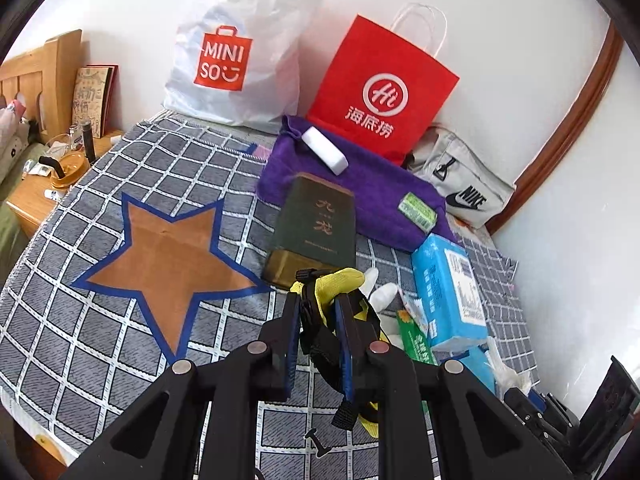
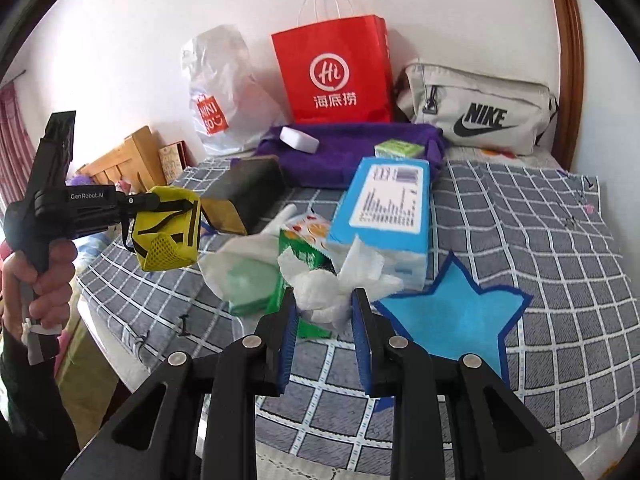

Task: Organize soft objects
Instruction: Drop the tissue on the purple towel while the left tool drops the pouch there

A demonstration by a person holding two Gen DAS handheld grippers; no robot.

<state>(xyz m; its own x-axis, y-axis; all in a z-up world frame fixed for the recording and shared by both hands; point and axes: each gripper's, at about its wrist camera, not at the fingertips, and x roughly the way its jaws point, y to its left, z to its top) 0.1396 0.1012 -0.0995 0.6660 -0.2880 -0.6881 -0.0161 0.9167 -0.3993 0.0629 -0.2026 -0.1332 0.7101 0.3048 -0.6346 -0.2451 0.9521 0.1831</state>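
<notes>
Yellow pouch point(image 2: 168, 228), mesh-fronted with black straps, is up off the bed, pinched in the left gripper point(image 1: 318, 300); jaws nearly closed on the fabric, one strap dangling below. From the right wrist view it hangs at the left, over the near-left edge of the grid-pattern bedspread point(image 2: 540, 216), a hand point(image 2: 44, 280) wrapped round the gripper handle.

Right gripper point(image 2: 324, 300) has its jaws partly closed on a crumpled white tissue point(image 2: 324, 288), pads pressing both sides. Tissue sits just in front of a blue tissue pack point(image 2: 384, 208) and a green packet point(image 2: 296, 248).

Blue star patch point(image 2: 456, 312) lies right of that gripper; an orange star patch point(image 1: 168, 256) shows in the left wrist view. Further back: dark book point(image 1: 316, 220), purple towel point(image 1: 372, 184) with a white block point(image 1: 324, 148) and small green box point(image 1: 416, 208) on it. Against the far wall: white Miniso bag point(image 1: 236, 52), red paper bag point(image 1: 380, 92), grey Nike bag point(image 2: 480, 112).
</notes>
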